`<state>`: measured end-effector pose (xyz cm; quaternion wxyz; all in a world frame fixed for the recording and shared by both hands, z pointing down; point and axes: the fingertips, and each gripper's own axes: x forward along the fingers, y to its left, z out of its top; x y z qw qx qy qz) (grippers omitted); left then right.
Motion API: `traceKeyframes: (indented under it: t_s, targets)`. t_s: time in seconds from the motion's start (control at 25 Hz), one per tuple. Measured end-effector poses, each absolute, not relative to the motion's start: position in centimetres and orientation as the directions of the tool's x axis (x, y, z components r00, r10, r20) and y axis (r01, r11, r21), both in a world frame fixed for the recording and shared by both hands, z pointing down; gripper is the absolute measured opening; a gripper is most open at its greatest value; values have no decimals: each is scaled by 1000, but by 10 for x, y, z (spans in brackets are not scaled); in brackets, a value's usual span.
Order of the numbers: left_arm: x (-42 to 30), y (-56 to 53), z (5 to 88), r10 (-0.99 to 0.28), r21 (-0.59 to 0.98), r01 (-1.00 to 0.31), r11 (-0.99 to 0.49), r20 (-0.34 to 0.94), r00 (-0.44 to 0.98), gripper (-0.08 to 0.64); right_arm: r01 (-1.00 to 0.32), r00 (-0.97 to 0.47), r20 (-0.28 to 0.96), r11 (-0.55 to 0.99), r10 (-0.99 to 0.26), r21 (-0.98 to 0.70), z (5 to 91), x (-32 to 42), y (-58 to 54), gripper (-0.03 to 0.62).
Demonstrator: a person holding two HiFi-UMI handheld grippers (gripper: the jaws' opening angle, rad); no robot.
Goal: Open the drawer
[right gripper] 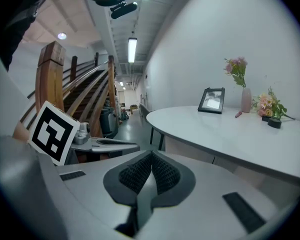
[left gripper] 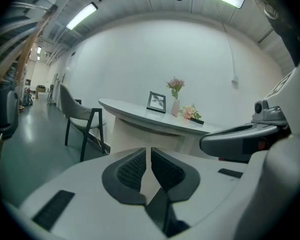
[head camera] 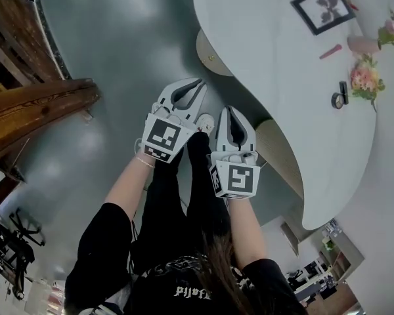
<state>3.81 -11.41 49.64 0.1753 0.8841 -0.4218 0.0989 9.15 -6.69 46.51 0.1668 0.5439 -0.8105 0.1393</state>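
In the head view both grippers are held side by side over the grey floor, just left of a curved white desk (head camera: 269,51). My left gripper (head camera: 199,85) has its pads almost together with nothing between them, as the left gripper view (left gripper: 149,153) also shows. My right gripper (head camera: 230,114) is shut and empty, and its pads meet at the tip in the right gripper view (right gripper: 151,158). Both point toward the desk (left gripper: 140,115) and its beige front panel (left gripper: 140,134). I cannot make out a drawer front clearly. A beige rounded part (head camera: 213,52) under the desk edge carries a small knob.
On the desk (right gripper: 230,134) stand a picture frame (head camera: 323,6), a vase of flowers (right gripper: 238,71) and a low bunch of flowers (head camera: 366,76). A chair (left gripper: 80,116) stands at the desk's left end. A wooden stair railing (head camera: 39,110) runs along the left. The person's legs are below the grippers.
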Motion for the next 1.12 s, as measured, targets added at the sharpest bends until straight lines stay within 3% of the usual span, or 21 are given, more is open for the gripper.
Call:
traceKeyframes:
  t_s: [0.28,0.4,0.68,1.12]
  targets:
    - [48,-142,529,-703,222,-772,-596,321,635,42,-943,-318,427,330,-846,-49,496,100,-87,26]
    - [53,-153,550,-690,234,-769,-595,342,638,129,-944,-318,422,327,-849,-53,511,98,-93,26]
    - [71,-174,598,-663,259,-751,-607,356,658,201,-950,-301,442,304,-845,-67,547,99,-95,26]
    - [94,-209,647,-631,205,-733,-648,393,669,224,-962,-272,393,260,-879,-84,565,94,-115,26]
